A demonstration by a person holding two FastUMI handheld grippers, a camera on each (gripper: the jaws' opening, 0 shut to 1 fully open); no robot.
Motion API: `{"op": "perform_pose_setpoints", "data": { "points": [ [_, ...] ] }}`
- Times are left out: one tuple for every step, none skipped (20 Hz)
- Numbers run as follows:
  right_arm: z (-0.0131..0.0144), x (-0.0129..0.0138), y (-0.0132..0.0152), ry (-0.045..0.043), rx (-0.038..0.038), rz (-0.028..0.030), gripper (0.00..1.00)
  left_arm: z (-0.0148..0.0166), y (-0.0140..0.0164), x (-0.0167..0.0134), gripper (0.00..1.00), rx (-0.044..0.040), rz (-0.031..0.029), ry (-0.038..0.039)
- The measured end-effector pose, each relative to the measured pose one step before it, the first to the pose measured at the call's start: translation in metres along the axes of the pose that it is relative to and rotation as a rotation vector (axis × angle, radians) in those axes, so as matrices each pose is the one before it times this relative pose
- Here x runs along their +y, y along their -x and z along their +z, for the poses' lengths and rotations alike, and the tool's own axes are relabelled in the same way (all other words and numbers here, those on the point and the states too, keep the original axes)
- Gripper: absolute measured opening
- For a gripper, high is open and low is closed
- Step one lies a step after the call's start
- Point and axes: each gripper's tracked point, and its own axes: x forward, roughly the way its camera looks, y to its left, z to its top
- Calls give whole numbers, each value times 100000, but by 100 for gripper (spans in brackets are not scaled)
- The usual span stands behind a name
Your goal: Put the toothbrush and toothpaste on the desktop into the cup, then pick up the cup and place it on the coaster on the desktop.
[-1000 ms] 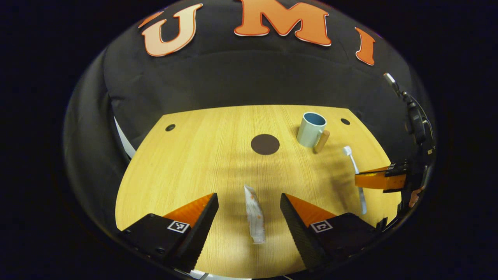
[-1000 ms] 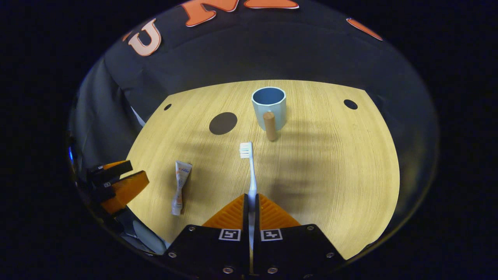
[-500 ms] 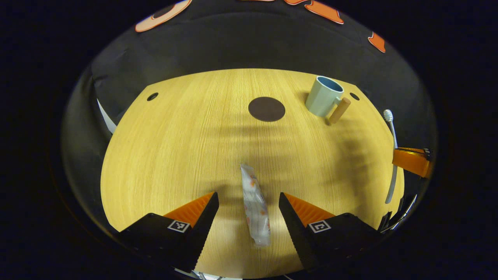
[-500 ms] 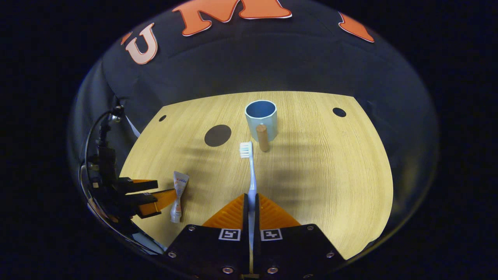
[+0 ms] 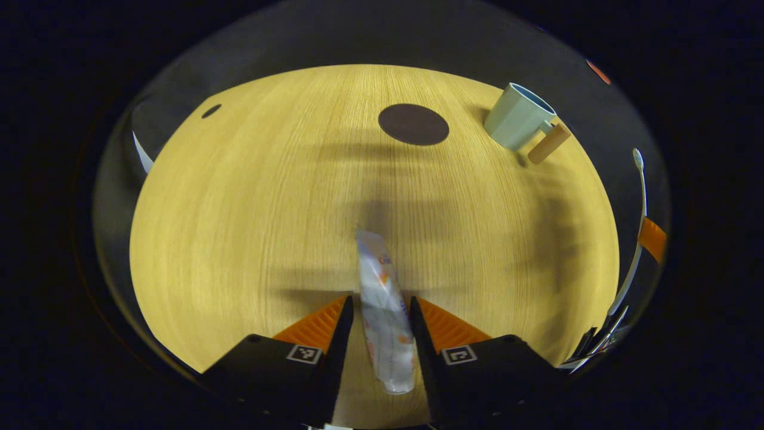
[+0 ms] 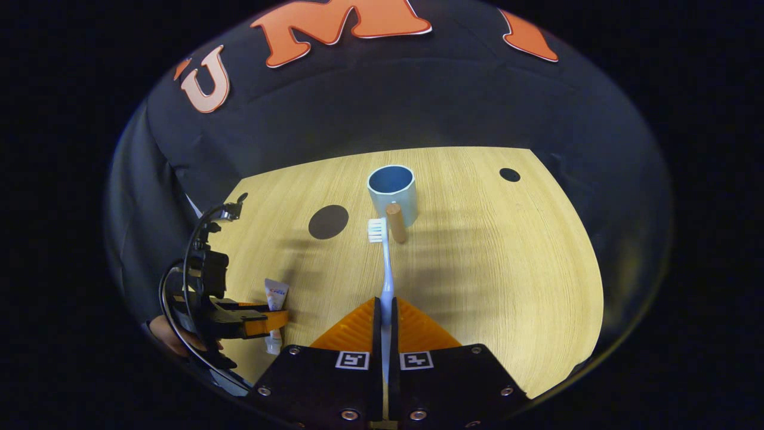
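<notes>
The white toothpaste tube (image 5: pixel 382 298) lies on the wooden desktop (image 5: pixel 250 209), and my left gripper (image 5: pixel 380 304) has its fingers closed against both sides of it. That gripper (image 6: pixel 262 316) and the tube (image 6: pixel 276 294) also appear at the left of the right gripper view. My right gripper (image 6: pixel 385 304) is shut on the handle of the white toothbrush (image 6: pixel 385 263), bristles forward, held above the desk and pointing at the pale blue cup (image 6: pixel 391 191). The cup (image 5: pixel 516 116) stands upright, its wooden handle (image 6: pixel 395 222) toward me. The dark round coaster (image 6: pixel 328 221) lies left of the cup.
In the left gripper view the coaster (image 5: pixel 413 124) lies far ahead and the toothbrush (image 5: pixel 638 197) hangs at the right edge. Small dark holes (image 6: pixel 509 174) mark the desk's far corners. A person's hand (image 6: pixel 170 337) and cables sit behind the left gripper.
My left gripper dropped to the desk and closed its fingers onto the toothpaste tube. My right gripper rose a little with the toothbrush still in it.
</notes>
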Motion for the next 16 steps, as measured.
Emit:
{"op": "perform_pose_setpoints", "data": {
  "points": [
    [-35,-82,-59,-332,5,-291,5,650,303,181,48,1393,-531,-1803],
    [10,42,24,-256,-210,304,4,636,130,355,47,631,51,-2367],
    [25,-115,-64,-225,-84,-591,5,620,228,628,40,1315,767,-1698],
    [-31,59,-29,11,-387,-78,5,758,161,570,30,502,387,1504],
    [83,-33,-73,-374,-343,-301,5,689,156,473,14,1545,-68,-710],
    [21,101,-21,-363,-393,475,5,1129,139,537,14,-87,166,298],
    [82,-43,-60,-242,-344,30,5,975,188,369,8,486,-804,-1005],
    [122,105,79,332,-940,523,5,1006,187,479,8,190,-690,-542],
    [355,-41,-40,576,-1647,83,5,866,235,345,8,658,-1312,1048],
    [168,114,118,369,-1008,-93,5,98,29,28,8,-12,-167,99],
    [398,60,28,-9,-1138,-35,5,0,0,0,8,0,0,0],
    [432,115,22,-194,-997,169,5,0,0,0,8,0,0,0],
    [529,243,-86,-61,-1287,163,4,0,0,0,8,0,0,0],
    [480,305,-260,245,-1379,-173,5,0,0,0,8,0,0,0],
    [501,81,-112,314,-1340,-36,4,0,0,0,8,0,0,0],
    [449,65,-140,43,-1303,32,5,0,0,0,7,0,0,0]
  ]
}}
